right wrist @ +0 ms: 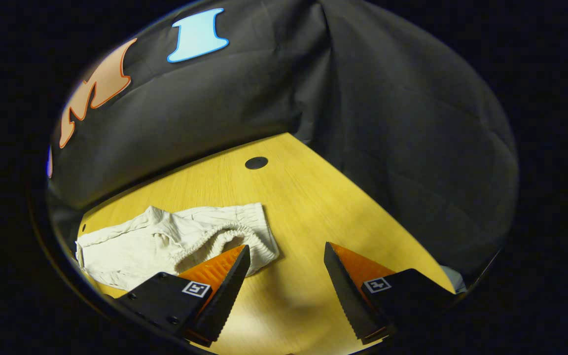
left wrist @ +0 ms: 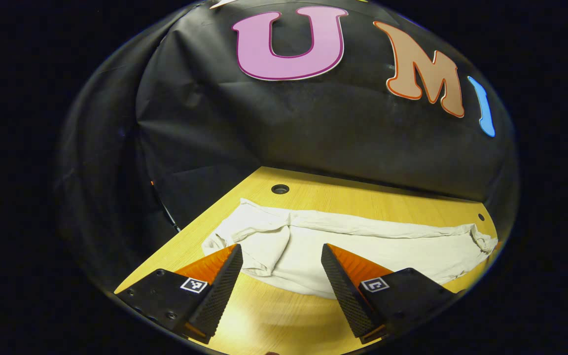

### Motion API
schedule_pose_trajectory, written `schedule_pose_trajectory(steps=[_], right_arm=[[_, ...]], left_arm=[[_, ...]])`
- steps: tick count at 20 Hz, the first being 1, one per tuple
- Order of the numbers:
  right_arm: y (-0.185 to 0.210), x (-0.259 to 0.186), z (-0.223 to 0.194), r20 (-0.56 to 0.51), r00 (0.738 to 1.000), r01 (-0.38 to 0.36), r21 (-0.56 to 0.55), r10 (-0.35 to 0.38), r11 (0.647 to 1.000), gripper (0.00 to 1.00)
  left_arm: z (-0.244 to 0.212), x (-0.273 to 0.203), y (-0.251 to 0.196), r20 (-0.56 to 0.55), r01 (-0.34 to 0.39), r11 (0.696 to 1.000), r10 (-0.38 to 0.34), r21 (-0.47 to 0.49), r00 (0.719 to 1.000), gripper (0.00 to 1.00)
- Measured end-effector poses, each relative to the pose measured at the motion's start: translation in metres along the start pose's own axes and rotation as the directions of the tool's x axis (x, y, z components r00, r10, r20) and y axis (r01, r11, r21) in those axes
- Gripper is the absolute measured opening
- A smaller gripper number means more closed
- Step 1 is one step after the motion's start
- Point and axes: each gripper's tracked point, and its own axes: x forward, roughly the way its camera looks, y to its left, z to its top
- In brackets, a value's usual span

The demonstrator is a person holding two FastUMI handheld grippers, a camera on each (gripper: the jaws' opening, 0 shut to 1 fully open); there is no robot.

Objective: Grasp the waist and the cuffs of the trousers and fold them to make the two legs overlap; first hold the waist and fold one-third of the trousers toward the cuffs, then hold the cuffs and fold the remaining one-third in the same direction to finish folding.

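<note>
Lying crumpled on the wooden table (left wrist: 343, 197), cream trousers (left wrist: 343, 246), no readable label, left gripper (left wrist: 281, 256) agape above them, right gripper (right wrist: 286, 256) agape beside elastic waist (right wrist: 215, 236).

Black claw (left wrist: 281, 256) mounts, screws, square markers

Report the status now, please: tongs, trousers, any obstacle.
Left tongs open, above cream cotton trousers. Right tongs open, beside elastic waistband. Trousers lying flat on yellow wooden table, ungrasped. No obstacle seen.
</note>
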Motion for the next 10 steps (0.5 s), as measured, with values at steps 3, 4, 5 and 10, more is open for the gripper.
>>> schedule_pose_trajectory(steps=[3,4,5,10], right_arm=[[0.013,0.01,-0.005,-0.012,0.999,-0.043,0.035,0.043,0.998,0.96],[0.018,0.011,-0.006,-0.021,0.998,-0.058,0.06,0.059,0.997,0.97],[0.024,0.011,-0.007,-0.025,0.997,-0.076,0.093,0.079,0.993,0.97],[0.043,0.017,-0.009,-0.027,0.988,-0.143,0.248,0.154,0.958,0.92]], left_arm=[[-0.003,-0.006,-0.004,-0.004,-0.01,1.0,0.01,0.0,1.0,0.96],[-0.004,-0.007,-0.006,-0.007,-0.013,1.0,0.013,0.004,1.0,0.96],[-0.004,-0.009,-0.008,-0.005,-0.013,1.0,0.013,0.003,1.0,0.97],[-0.005,-0.017,-0.021,-0.003,0.001,1.0,-0.001,-0.006,1.0,0.96]])
